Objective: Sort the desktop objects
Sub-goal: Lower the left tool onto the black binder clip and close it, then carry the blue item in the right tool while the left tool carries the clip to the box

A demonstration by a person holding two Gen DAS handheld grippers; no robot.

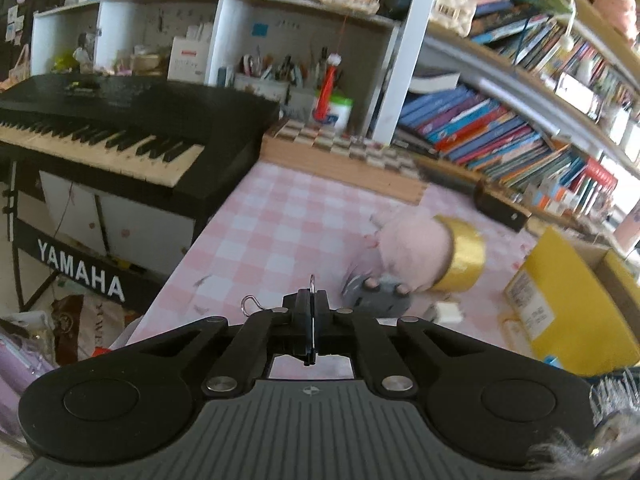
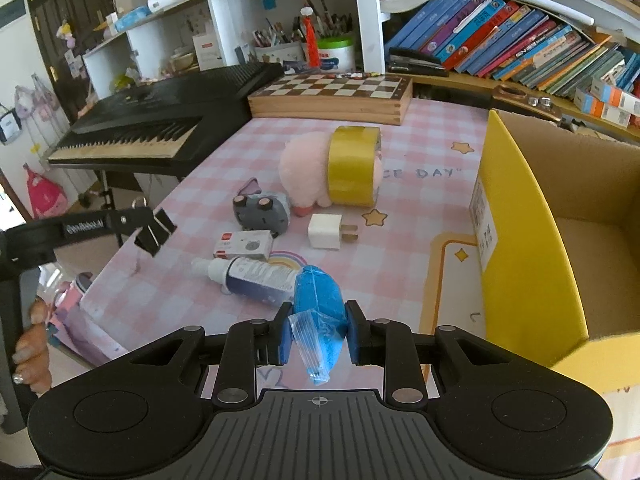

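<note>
Right wrist view shows the right claw [image 2: 318, 338] clamped on a blue packet in clear wrap [image 2: 318, 320], held just above the near part of the tabletop [image 2: 404, 236], which wears a pink-and-white checked cloth with stars and a rainbow printed on it. Beyond the packet lie a blue-and-white tube [image 2: 252, 278], a small white box [image 2: 243, 245], a white plug adapter [image 2: 326, 231], a grey toy [image 2: 262, 210] and a pink plush [image 2: 306, 168] with a roll of gold tape [image 2: 354, 166] touching its right side. To the right stands an open yellow cardboard box [image 2: 520, 220]. At the left edge the left claw [image 2: 154, 232] is closed on a black binder clip [image 2: 154, 232], and in the left wrist view the same clip [image 1: 310, 320] sits pinched between the closed fingers over the cloth's near left part, with the plush [image 1: 412, 250] and tape [image 1: 464, 258] blurred ahead. A folded chessboard [image 2: 332, 94] lies at the far edge; a black keyboard [image 2: 160, 120] stands left of the tabletop, white shelving [image 2: 240, 12] behind, rows of books [image 2: 520, 40] to the right.
</note>
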